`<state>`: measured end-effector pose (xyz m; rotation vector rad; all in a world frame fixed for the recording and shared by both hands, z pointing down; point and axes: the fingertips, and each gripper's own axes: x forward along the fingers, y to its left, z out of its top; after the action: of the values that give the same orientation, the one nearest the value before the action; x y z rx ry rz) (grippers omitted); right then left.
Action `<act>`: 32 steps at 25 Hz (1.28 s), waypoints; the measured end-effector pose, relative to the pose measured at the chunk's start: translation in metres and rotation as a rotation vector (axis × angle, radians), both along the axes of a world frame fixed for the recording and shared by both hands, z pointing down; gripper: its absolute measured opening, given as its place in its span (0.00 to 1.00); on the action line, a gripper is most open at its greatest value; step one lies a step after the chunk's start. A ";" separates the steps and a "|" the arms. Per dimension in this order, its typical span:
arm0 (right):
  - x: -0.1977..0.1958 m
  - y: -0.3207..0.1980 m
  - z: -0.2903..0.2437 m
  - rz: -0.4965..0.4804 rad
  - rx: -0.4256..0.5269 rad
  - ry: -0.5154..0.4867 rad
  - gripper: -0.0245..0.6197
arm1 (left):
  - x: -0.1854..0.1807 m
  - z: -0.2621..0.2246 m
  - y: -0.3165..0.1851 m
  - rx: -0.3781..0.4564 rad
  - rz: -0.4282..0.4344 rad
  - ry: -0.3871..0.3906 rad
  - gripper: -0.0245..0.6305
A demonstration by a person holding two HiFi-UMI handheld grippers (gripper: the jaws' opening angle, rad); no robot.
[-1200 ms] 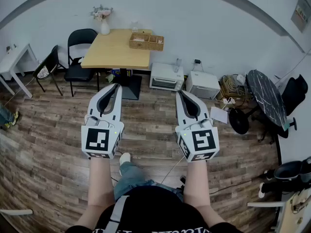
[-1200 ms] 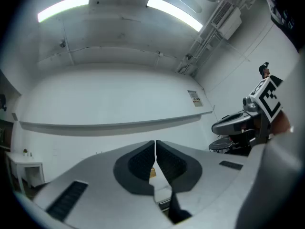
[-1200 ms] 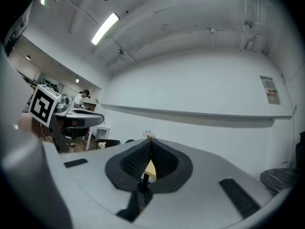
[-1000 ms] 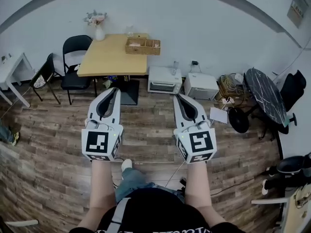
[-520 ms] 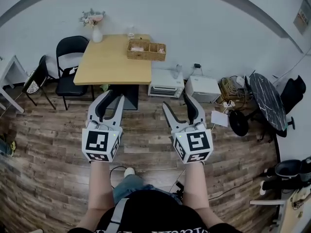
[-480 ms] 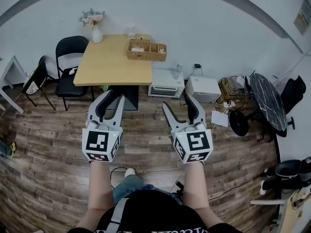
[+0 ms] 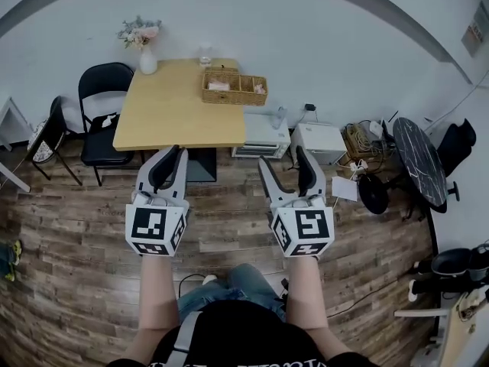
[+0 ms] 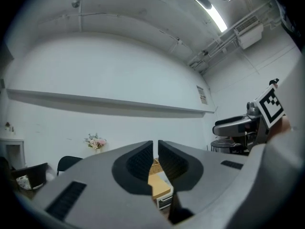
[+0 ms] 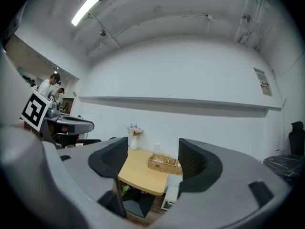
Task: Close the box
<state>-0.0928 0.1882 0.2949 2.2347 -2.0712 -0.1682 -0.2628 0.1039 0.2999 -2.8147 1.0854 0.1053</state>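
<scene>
No box shows clearly; a compartmented wicker basket [image 7: 234, 89] [image 9: 164, 163] sits at the far right corner of a wooden table [image 7: 172, 109] [image 9: 138, 174] ahead. My left gripper [image 7: 173, 154] [image 8: 155, 146] hovers over the floor just short of the table's near edge. Its jaws have just been closing to a narrow gap, with nothing between them. My right gripper [image 7: 283, 159] [image 9: 153, 147] is beside it. Its jaws have just been opening wide and hold nothing; the basket shows far off through the gap.
A vase of flowers [image 7: 145, 52] and a glass [image 7: 205, 55] stand at the table's back edge. Black chairs [image 7: 103, 102] are left of it. Two white appliances [image 7: 321, 138] sit on the floor by the wall, and a round dark table [image 7: 416, 155] is at the right.
Both grippers have moved forward toward the wooden table. The right jaws went from shut to wide apart. The left jaws opened, then narrowed again.
</scene>
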 end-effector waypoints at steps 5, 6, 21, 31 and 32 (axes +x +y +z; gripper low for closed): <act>0.020 -0.023 0.002 0.021 -0.007 -0.085 0.54 | 0.001 0.005 -0.026 -0.022 -0.030 -0.002 0.06; 0.022 -0.030 0.004 0.020 -0.008 -0.093 0.54 | 0.002 0.006 -0.032 -0.021 -0.033 -0.005 0.06; 0.112 -0.206 0.015 -0.101 -0.043 -0.103 0.54 | 0.074 0.009 -0.177 -0.023 -0.172 -0.042 0.06; 0.229 -0.345 0.015 -0.198 -0.092 -0.096 0.54 | 0.189 0.001 -0.303 -0.029 -0.246 -0.049 0.06; 0.240 -0.357 0.017 -0.206 -0.100 -0.099 0.54 | 0.199 0.003 -0.313 -0.036 -0.252 -0.046 0.06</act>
<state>0.1474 -0.1687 0.3121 2.0102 -2.3038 0.0335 -0.0640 -0.2088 0.3026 -2.6678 1.4311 -0.0025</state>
